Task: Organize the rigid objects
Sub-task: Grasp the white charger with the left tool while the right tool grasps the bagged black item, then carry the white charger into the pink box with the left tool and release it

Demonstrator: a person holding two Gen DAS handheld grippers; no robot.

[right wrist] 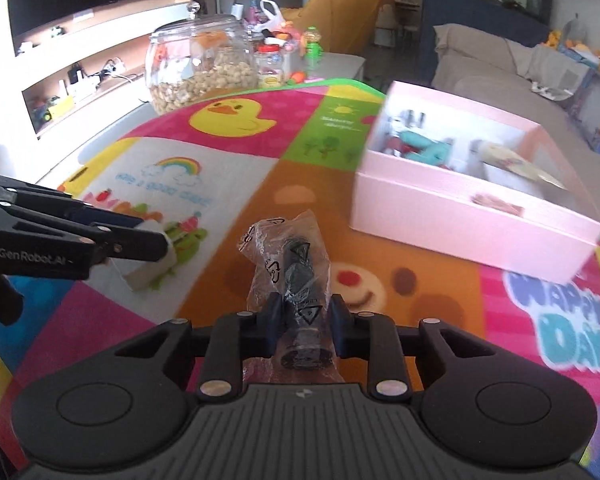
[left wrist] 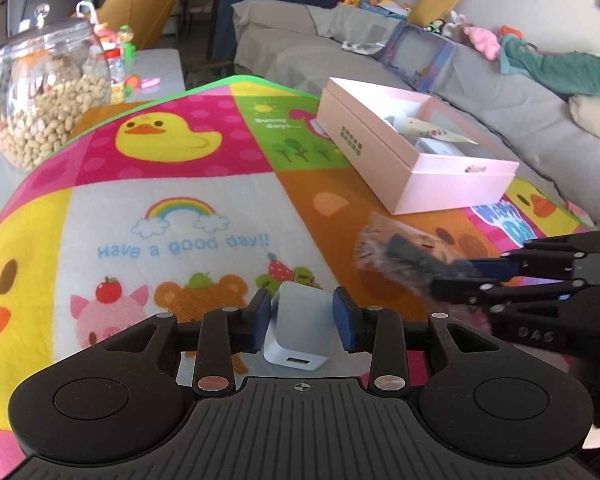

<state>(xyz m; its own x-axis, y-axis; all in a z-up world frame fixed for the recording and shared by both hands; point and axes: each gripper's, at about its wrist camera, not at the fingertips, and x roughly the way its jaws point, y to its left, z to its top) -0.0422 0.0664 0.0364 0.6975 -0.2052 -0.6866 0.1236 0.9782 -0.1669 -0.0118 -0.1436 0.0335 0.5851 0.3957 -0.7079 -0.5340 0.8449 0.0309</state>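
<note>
Left gripper (left wrist: 302,322) pinches the white charger (left wrist: 300,326), jaws tight on its sides; right gripper (right wrist: 305,326) jaws clamp a bagged black part (right wrist: 296,280). Both sit low over the mat (left wrist: 180,184), likely bound for the pink box (right wrist: 460,216) beyond, which already holds a teal item and packets.

Right gripper (right wrist: 305,316): jaws pinching a bagged black part (right wrist: 298,280)
Left gripper (right wrist: 156,246): gripping a white charger (right wrist: 156,270)
Pink box (right wrist: 472,216): sitting open beyond
</note>
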